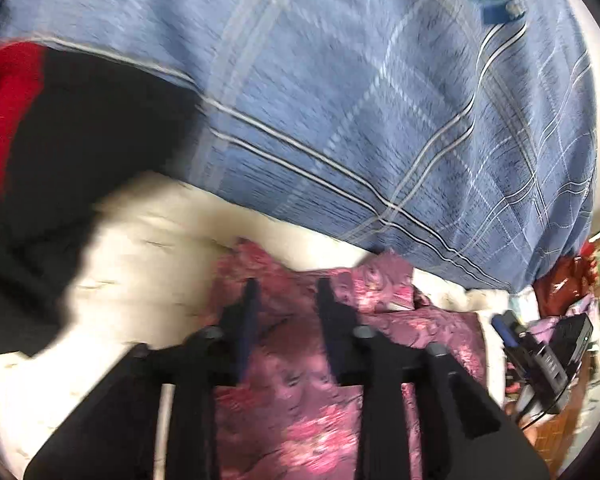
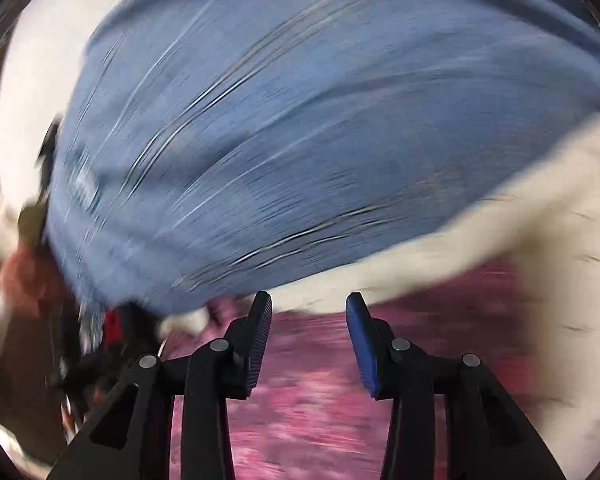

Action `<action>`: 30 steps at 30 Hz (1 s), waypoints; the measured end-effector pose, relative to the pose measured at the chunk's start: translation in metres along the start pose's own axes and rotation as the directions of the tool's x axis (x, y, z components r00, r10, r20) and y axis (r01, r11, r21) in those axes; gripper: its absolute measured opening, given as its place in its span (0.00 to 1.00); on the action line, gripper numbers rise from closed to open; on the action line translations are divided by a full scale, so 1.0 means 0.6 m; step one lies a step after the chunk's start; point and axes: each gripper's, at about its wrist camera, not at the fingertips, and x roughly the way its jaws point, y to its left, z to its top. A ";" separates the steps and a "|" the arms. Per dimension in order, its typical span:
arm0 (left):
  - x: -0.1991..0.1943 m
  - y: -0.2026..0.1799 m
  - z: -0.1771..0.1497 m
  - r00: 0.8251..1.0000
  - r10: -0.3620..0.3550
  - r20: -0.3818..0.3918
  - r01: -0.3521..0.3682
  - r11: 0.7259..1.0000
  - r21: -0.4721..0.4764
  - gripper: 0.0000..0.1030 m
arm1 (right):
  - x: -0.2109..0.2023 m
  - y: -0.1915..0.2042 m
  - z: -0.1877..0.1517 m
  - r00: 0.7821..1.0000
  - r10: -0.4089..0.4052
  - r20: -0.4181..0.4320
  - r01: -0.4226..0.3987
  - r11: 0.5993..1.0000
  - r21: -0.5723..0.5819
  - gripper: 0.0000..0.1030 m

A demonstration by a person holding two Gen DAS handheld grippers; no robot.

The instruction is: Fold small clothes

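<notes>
My left gripper and right gripper, both parted and empty, hover above crumpled pink floral fabric below a blue plaid sheet.

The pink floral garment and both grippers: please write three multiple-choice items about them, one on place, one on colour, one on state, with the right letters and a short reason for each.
1. Where does the pink floral garment lie?
A. on the cream surface, near the blue plaid cloth
B. on top of the blue plaid cloth
C. hanging from a hook

2. What colour are the pads on the right gripper?
A. red
B. blue
C. white

3. How does the left gripper stand?
A. shut on the garment
B. shut on nothing
C. open above the garment

Answers: 1 A, cream shows around the garment and the plaid lies beyond it. 2 B, both pads are blue. 3 C, pink cloth shows through the gap between its fingers.
</notes>
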 end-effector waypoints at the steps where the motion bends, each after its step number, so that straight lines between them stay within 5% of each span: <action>1: 0.015 -0.001 0.003 0.999 -0.028 -0.031 0.027 0.999 -0.032 0.38 | 0.020 0.032 -0.002 1.000 0.010 -0.024 -0.011 0.998 -0.057 0.40; 3: 0.040 -0.005 -0.003 0.996 -0.043 -0.082 0.039 0.998 -0.048 0.38 | 0.063 0.078 -0.002 0.998 0.010 -0.057 -0.018 0.990 -0.139 0.40; 6: 0.048 -0.009 -0.001 0.992 0.117 -0.051 -0.116 0.993 0.031 0.38 | 0.121 0.103 -0.005 0.990 -0.079 -0.118 0.052 0.975 -0.215 0.39; 8: 0.041 0.014 0.009 0.995 0.100 -0.031 -0.100 0.995 -0.010 0.43 | 0.137 0.086 -0.010 0.978 -0.157 -0.138 0.118 0.959 -0.256 0.42; 10: 0.044 0.042 0.020 0.996 0.068 -0.050 -0.072 0.995 -0.067 0.68 | 0.159 0.068 -0.013 0.969 -0.098 -0.226 0.046 0.973 -0.224 0.54; 12: 0.059 0.063 0.022 0.993 0.023 -0.113 -0.034 0.995 -0.096 0.72 | 0.169 0.061 -0.024 0.955 -0.077 -0.285 0.010 0.973 -0.229 0.53; 14: 0.061 0.059 0.005 0.987 -0.056 -0.148 0.047 0.997 -0.062 0.69 | 0.165 0.080 -0.040 0.957 -0.109 -0.270 0.006 0.933 -0.359 0.36; 15: 0.056 0.049 -0.003 0.989 -0.053 -0.137 0.050 0.998 -0.023 0.54 | 0.157 0.098 -0.053 0.957 -0.146 -0.252 0.015 0.890 -0.456 0.16; 16: 0.047 0.034 -0.016 0.993 -0.043 -0.115 0.047 0.998 0.039 0.38 | 0.152 0.107 -0.059 0.957 -0.158 -0.243 0.019 0.870 -0.492 0.07; 19: 0.016 0.023 -0.036 0.998 -0.048 -0.037 0.051 0.995 0.085 0.15 | 0.108 0.129 -0.064 0.981 -0.100 -0.167 0.002 0.862 -0.506 0.06; 20: 0.014 0.024 -0.037 1.000 0.005 -0.001 -0.005 0.996 0.088 0.14 | 0.092 0.131 -0.060 0.990 -0.066 -0.123 -0.002 0.871 -0.491 0.06; 22: 0.023 0.043 -0.029 0.984 0.177 0.033 -0.178 0.983 0.036 0.11 | 0.106 0.124 -0.059 0.984 -0.137 -0.114 0.065 0.871 -0.487 0.07; 25: -0.012 0.072 -0.030 0.992 0.102 0.071 -0.095 0.991 -0.092 0.11 | 0.132 0.125 -0.068 0.951 -0.291 -0.104 0.204 0.846 -0.493 0.14; 27: -0.046 0.056 -0.040 0.992 0.036 0.121 -0.028 0.997 -0.071 0.11 | 0.102 0.125 -0.068 0.977 -0.203 -0.063 0.157 0.887 -0.434 0.14; 30: -0.048 0.023 -0.051 0.995 -0.021 0.094 0.021 1.000 0.000 0.25 | 0.063 0.126 -0.083 1.000 -0.019 -0.003 0.017 0.953 -0.302 0.29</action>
